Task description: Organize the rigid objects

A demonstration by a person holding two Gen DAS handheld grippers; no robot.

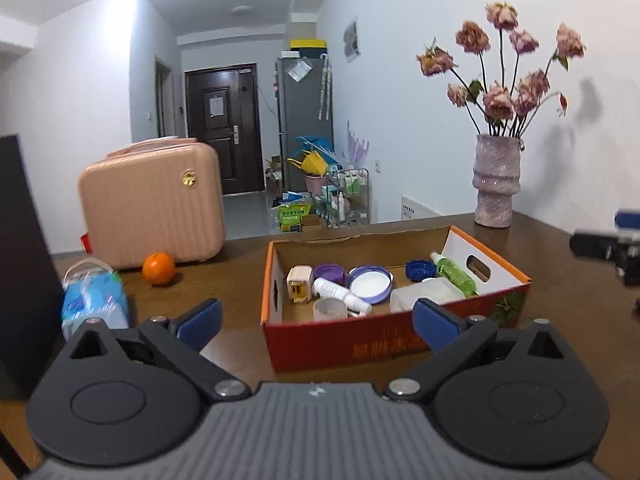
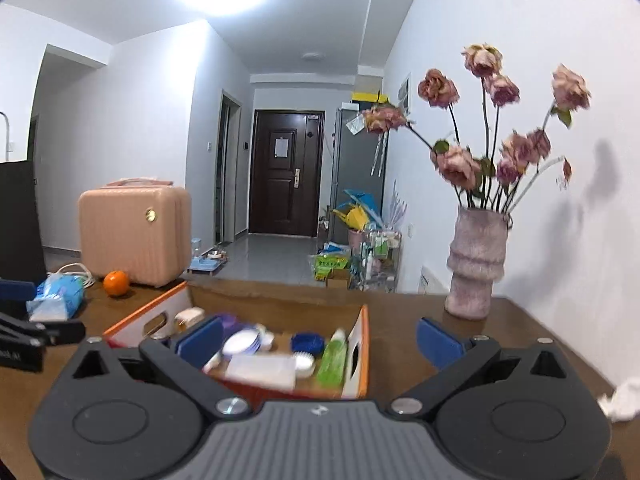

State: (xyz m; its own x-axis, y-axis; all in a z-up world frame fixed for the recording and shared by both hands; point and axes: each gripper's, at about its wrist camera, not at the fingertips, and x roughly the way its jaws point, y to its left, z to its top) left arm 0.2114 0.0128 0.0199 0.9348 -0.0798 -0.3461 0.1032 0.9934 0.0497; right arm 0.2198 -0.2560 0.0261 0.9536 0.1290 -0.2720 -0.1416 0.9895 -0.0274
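Observation:
An open red-and-orange cardboard box [image 1: 360,344] stands on the brown table. In it lie a green bottle [image 1: 454,274], a white tube [image 1: 340,294], a purple-rimmed lid [image 1: 370,284], a blue cap [image 1: 420,270], a white plastic case [image 1: 428,296] and a beige plug [image 1: 299,283]. My left gripper [image 1: 316,322] is open and empty, just in front of the box. My right gripper [image 2: 318,342] is open and empty above the box [image 2: 360,356], with the green bottle [image 2: 334,358] between its blue pads.
A pink vase of dried roses [image 1: 496,180] stands at the back right of the table. A pink case [image 1: 152,200], an orange [image 1: 159,268] and a blue tissue pack [image 1: 94,300] sit at left. A crumpled white tissue [image 2: 622,400] lies at right.

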